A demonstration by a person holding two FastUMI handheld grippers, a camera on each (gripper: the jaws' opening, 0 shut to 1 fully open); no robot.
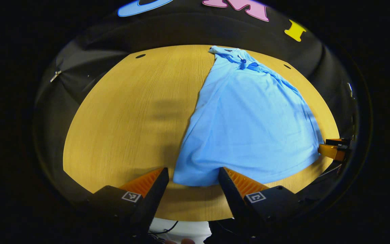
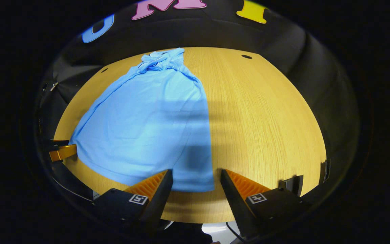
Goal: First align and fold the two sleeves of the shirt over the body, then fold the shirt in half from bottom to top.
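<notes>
A light blue shirt (image 1: pixel 249 122) lies flat on the wooden table (image 1: pixel 127 115), collar at the far end, sleeves folded in over the body, hem nearest me. My left gripper (image 1: pixel 193 174) is open, its fingers standing either side of the hem's left corner. In the right gripper view the shirt (image 2: pixel 147 125) shows again, and my right gripper (image 2: pixel 196 176) is open around the hem's right corner. The other gripper's fingers (image 1: pixel 332 149) peek in at the right edge of the left gripper view, and at the left edge of the right gripper view (image 2: pixel 61 150).
Small round holes (image 1: pixel 140 56) mark the far part of the tabletop. The table's near edge (image 1: pixel 188 213) runs just under the grippers, with a white object and a cable below it. Bare wood lies left of the shirt in the left gripper view.
</notes>
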